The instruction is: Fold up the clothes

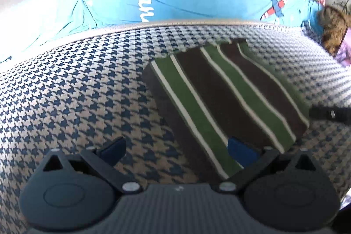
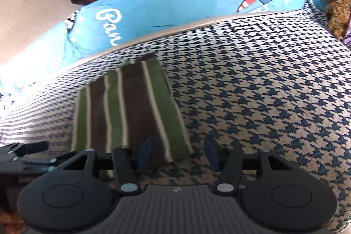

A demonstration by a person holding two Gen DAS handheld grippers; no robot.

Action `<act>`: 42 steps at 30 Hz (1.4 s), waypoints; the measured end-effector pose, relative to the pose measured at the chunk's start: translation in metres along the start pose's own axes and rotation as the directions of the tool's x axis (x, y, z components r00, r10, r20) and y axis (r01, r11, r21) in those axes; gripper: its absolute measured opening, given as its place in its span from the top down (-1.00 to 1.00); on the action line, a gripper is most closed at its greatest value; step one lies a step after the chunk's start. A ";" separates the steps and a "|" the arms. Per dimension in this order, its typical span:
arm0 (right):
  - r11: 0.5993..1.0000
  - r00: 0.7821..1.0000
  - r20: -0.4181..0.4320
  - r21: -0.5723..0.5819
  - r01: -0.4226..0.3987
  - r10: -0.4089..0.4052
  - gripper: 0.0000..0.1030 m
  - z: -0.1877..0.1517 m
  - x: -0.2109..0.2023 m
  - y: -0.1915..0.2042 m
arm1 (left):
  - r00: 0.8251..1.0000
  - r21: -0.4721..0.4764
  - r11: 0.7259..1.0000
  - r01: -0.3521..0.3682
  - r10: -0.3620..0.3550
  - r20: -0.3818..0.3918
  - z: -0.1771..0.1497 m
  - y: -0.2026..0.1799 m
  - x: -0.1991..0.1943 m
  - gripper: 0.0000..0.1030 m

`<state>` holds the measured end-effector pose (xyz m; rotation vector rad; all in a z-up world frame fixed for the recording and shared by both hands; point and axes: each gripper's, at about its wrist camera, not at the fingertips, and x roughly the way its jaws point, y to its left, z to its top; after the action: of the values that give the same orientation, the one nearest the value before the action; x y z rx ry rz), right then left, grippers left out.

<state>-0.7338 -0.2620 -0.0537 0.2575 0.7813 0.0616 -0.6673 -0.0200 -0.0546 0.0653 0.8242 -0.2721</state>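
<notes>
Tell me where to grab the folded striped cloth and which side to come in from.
Grip the near short edge of the striped cloth, probably at its near right corner, where the layers lie flat on the houndstooth cover. Come in low from the near side, along the stripes. The open right gripper already has one finger over that edge; the open left gripper faces the other corner.

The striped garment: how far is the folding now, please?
The striped garment already lies as a compact folded rectangle on the houndstooth cover. Nothing is in hand: left gripper and right gripper are both open. Perhaps one more fold or putting it aside remains.
</notes>
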 end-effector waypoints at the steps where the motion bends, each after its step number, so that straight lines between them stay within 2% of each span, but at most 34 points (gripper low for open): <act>1: 1.000 1.000 -0.001 0.011 -0.011 0.011 -0.05 -0.001 -0.002 -0.001 | 1.000 0.000 1.000 0.005 -0.005 0.001 0.004 0.001 0.002 -0.99; 5: 0.998 0.999 -0.010 0.055 -0.036 0.036 -0.07 -0.007 -0.005 -0.004 | 0.999 -0.023 0.999 0.034 -0.034 -0.017 0.015 0.010 0.009 -0.99; 14: 0.996 0.997 -0.057 0.068 -0.057 0.061 -0.07 -0.014 0.006 -0.003 | 0.992 -0.062 0.992 0.109 -0.112 -0.059 0.027 0.026 0.028 -0.99; 17: 0.993 0.993 -0.077 0.088 -0.077 0.084 -0.07 -0.016 0.012 -0.004 | 0.994 -0.028 0.996 0.086 -0.087 -0.059 0.031 0.028 0.035 -0.99; 19: 0.993 0.994 -0.074 0.088 -0.080 0.087 -0.07 -0.016 0.016 -0.003 | 0.993 -0.027 0.995 0.098 -0.099 -0.062 0.034 0.031 0.041 -0.85; 21: 0.993 0.994 -0.069 0.087 -0.084 0.090 -0.08 -0.015 0.020 -0.001 | 0.989 -0.042 0.991 0.126 -0.129 -0.067 0.037 0.036 0.047 -0.79; 26: 0.986 0.993 -0.050 0.132 -0.102 0.109 -0.08 -0.013 0.028 -0.005 | 0.983 -0.074 0.982 0.171 -0.176 -0.061 0.041 0.044 0.061 -0.79; 30: 0.979 0.992 -0.034 0.169 -0.116 0.123 -0.09 -0.012 0.034 -0.008 | 0.977 -0.076 0.977 0.201 -0.206 -0.058 0.046 0.044 0.070 -0.88; 42: 0.982 0.993 0.015 0.151 -0.117 0.116 -0.12 -0.007 0.046 -0.001 | 0.970 -0.028 0.970 0.240 -0.241 -0.031 0.055 0.034 0.087 -0.98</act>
<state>-0.7064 -0.2543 -0.0900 0.4478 0.7658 0.1119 -0.5630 -0.0151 -0.0828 -0.0538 0.8702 -0.4907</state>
